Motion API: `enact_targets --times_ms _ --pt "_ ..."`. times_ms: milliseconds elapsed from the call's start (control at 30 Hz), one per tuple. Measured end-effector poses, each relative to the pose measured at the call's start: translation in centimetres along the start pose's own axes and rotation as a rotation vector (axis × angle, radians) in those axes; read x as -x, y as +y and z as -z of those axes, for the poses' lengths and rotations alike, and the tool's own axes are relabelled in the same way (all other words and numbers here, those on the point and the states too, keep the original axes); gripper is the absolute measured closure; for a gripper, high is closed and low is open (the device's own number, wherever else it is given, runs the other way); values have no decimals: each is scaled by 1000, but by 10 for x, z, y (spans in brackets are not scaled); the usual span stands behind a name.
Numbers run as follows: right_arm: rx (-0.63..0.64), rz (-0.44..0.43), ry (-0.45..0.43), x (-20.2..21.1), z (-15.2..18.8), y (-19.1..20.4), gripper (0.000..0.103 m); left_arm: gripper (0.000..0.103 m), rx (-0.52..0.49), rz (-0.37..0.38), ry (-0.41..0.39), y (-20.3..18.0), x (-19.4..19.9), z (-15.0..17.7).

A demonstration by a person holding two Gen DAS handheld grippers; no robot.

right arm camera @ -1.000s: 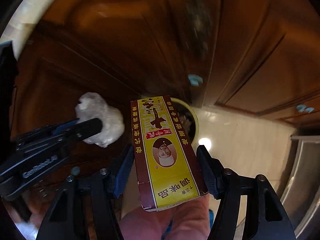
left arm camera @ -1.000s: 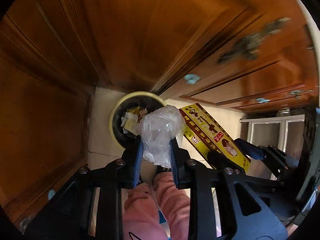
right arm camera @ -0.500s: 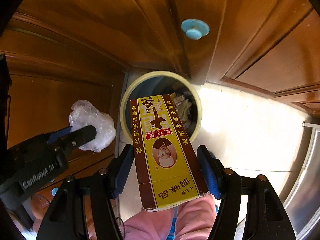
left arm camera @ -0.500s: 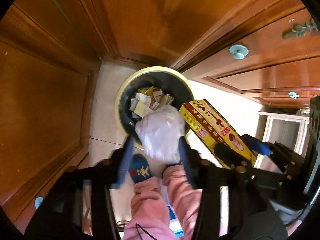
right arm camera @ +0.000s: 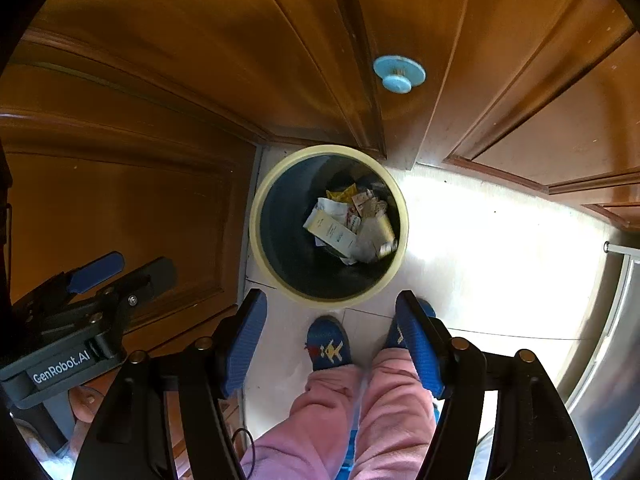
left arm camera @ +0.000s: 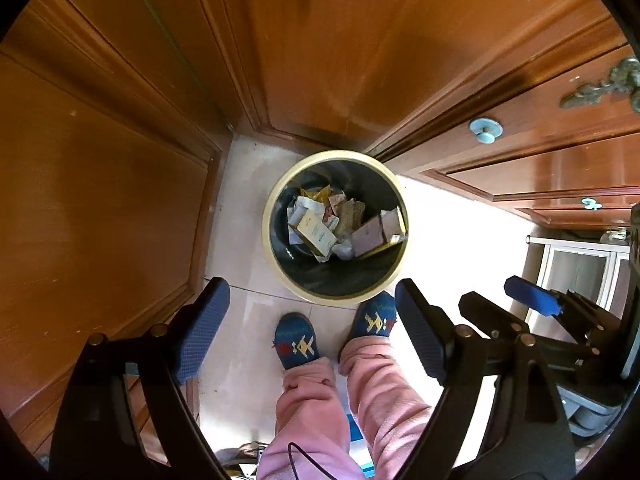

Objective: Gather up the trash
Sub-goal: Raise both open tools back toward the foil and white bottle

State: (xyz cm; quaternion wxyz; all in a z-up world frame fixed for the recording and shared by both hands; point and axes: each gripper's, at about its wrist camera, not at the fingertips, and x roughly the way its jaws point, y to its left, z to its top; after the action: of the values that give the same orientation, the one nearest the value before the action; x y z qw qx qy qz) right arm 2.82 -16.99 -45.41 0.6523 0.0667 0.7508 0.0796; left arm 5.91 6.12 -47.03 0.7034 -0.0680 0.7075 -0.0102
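From the left wrist view, the left gripper [left arm camera: 312,322] points straight down with its blue-padded jaws spread wide and opening further, nothing between them but floor and feet. Just beyond the fingertips, slightly toward the right finger, stands the trash bin [left arm camera: 276,200], a round bin with a cream rim and dark inside, set on pale floor tiles [left arm camera: 452,220] in the corner of wooden cabinet doors [left arm camera: 320,40]. The trash [left arm camera: 340,228] lies at the bottom of the bin: crumpled paper, small cartons, a clump of clear plastic and the end of a box leaning on the side nearest the right finger. Between the fingers and nearer than the bin are the person's two blue patterned slippers [left arm camera: 296,340] and pink trouser legs [left arm camera: 312,408]. Out past the right finger the right gripper [left arm camera: 508,300] shows edge-on, empty. From the right wrist view, the right gripper [right arm camera: 332,344] also hangs over the bin with its jaws parted and nothing held between them. The trash bin [right arm camera: 256,208] sits just ahead of the fingertips, the trash [right arm camera: 352,228] heaped toward its far right side. A pale blue knob [right arm camera: 399,74] sits on the cabinet door beyond the bin. To the outside of the left finger, the left gripper [right arm camera: 120,272] reaches in, its jaws apart and bare.
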Motion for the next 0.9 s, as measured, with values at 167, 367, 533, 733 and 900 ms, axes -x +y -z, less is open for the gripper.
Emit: enact_targets --times_ms 167,367,533,733,900 --pt "-2 -6 -24 36 9 8 35 20 30 22 -28 0 33 4" --pt "24 -3 -71 79 23 15 35 20 55 54 -101 -9 83 15" --pt "36 9 -106 118 36 21 35 21 81 89 -169 -18 122 23" --pt "35 10 -124 154 50 28 35 21 68 131 -217 -28 169 28" --pt "46 14 -159 206 65 39 35 21 26 134 -234 -39 220 28"
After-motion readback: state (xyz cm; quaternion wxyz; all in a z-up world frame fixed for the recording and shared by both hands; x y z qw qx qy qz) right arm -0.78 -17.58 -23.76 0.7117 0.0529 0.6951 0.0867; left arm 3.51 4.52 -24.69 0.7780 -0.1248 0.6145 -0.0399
